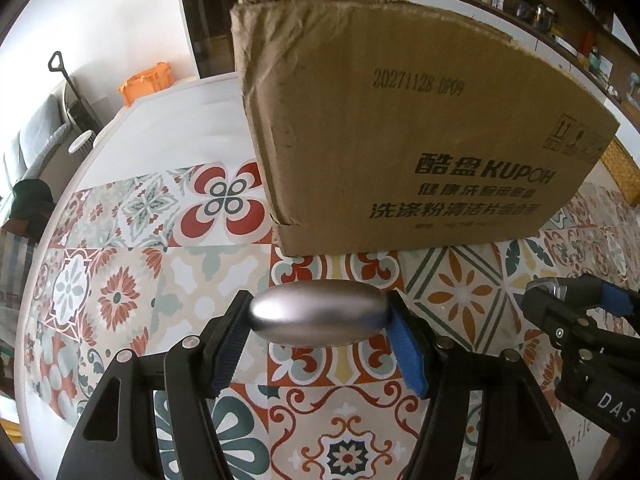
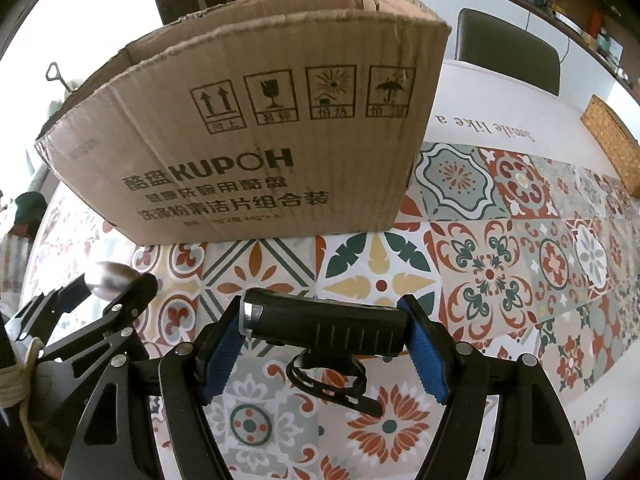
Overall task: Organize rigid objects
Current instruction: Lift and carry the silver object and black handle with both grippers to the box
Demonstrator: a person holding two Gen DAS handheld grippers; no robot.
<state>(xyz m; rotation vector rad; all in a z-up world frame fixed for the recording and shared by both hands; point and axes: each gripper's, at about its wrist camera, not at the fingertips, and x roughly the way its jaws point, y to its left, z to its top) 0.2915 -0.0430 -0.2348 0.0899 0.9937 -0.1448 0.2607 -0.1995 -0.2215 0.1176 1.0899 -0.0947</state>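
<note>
My left gripper (image 1: 320, 320) is shut on a smooth silver metal oval (image 1: 318, 314), held crosswise between its pads above the patterned tablecloth. It also shows at the left of the right wrist view (image 2: 112, 278). My right gripper (image 2: 326, 330) is shut on a black bike light (image 2: 324, 326) with a rubber mounting strap (image 2: 332, 380) hanging below. The right gripper shows at the right edge of the left wrist view (image 1: 576, 312). An open brown cardboard box (image 1: 404, 128) printed KUPOH stands just beyond both grippers; it also shows in the right wrist view (image 2: 256, 128).
The table (image 2: 500, 128) carries a colourful tile-pattern cloth. A woven basket (image 2: 612, 144) sits at the far right edge. A grey chair (image 2: 508, 48) stands behind the table. An orange crate (image 1: 146, 82) and a sofa (image 1: 36, 136) lie beyond the table's left side.
</note>
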